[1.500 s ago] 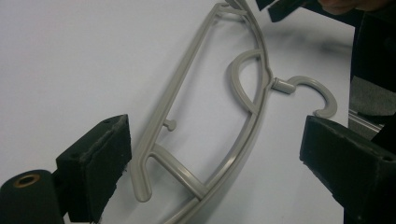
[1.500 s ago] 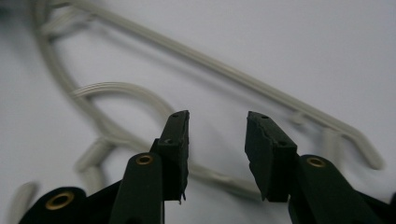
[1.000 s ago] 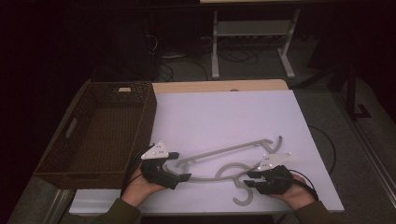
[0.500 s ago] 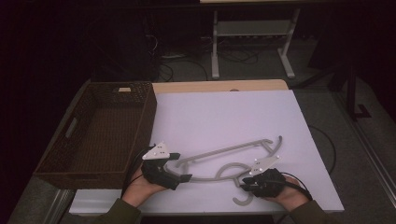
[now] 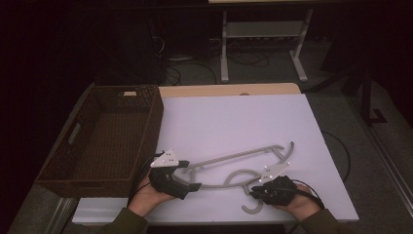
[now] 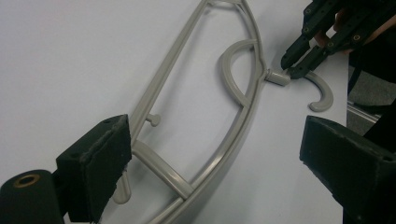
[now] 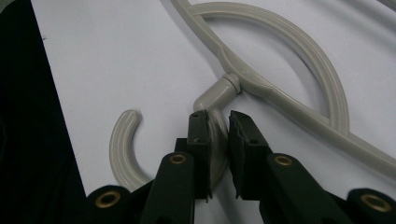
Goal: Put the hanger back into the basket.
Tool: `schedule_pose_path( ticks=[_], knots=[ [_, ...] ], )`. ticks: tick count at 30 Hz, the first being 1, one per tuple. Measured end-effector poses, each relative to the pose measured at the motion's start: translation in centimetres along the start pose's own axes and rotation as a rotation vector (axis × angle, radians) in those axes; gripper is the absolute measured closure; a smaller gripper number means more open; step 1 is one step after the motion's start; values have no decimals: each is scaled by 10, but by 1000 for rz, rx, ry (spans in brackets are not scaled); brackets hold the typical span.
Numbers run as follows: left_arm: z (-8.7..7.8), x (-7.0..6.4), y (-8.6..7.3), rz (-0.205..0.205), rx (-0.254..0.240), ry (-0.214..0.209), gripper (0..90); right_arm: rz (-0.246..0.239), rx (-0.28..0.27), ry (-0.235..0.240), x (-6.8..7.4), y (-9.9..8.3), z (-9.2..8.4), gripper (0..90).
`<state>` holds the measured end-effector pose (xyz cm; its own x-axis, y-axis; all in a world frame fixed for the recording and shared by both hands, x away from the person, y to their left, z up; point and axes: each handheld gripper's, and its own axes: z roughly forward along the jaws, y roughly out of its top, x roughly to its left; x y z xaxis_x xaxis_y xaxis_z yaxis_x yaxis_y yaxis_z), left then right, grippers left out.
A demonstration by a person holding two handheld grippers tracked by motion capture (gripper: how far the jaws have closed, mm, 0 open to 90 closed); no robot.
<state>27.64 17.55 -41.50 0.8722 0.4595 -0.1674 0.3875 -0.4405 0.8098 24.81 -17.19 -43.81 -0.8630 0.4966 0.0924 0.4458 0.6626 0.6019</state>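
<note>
I am at the gripping step: I hold a pair of tongs in each hand over a grey plastic hanger (image 5: 234,163) that lies flat on the white tabletop (image 5: 234,122), low and right of centre in the high view. My right tongs (image 7: 217,122) have just been closing, and in the right gripper view the neck of the hanger's hook (image 7: 122,149) runs up between the two black jaws at the lower middle of the frame. The jaws stand narrow, with a slim gap left on the right side of the neck, so I cannot tell whether both pads press on it yet; I judge the grip to be almost made but not proven. The hook's free end curls away to the lower left of that frame, and the arched shoulder of the hanger sweeps across the upper right.

My left tongs (image 6: 212,154) stand wide apart and hold nothing. In the left gripper view one end of the hanger, with its cross strut and small peg, lies near the left jaw at the lower left of the frame, while the right jaw sits well apart at the lower right.

Next, I judge, the right tongs need to finish pinching the neck firmly, and the left tongs need to close on the hanger's end before anything is lifted. The brown wicker basket (image 5: 104,141) stands at the left of the high view, just beside my left hand (image 5: 151,195), and is a likely place to put the hanger.
</note>
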Motion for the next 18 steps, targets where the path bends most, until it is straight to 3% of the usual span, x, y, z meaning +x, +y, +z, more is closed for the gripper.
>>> schedule_pose_path(
  ticks=[11,16,18],
  knots=[
    [12,-6,2,37,41,-28,96,6,-27,4,-2,4,-6,792],
    [26,-10,8,71,102,-44,100,12,-33,5,-2,5,-8,793],
    [32,-10,10,85,118,-53,147,13,-33,4,-2,6,-9,793]
  ],
)
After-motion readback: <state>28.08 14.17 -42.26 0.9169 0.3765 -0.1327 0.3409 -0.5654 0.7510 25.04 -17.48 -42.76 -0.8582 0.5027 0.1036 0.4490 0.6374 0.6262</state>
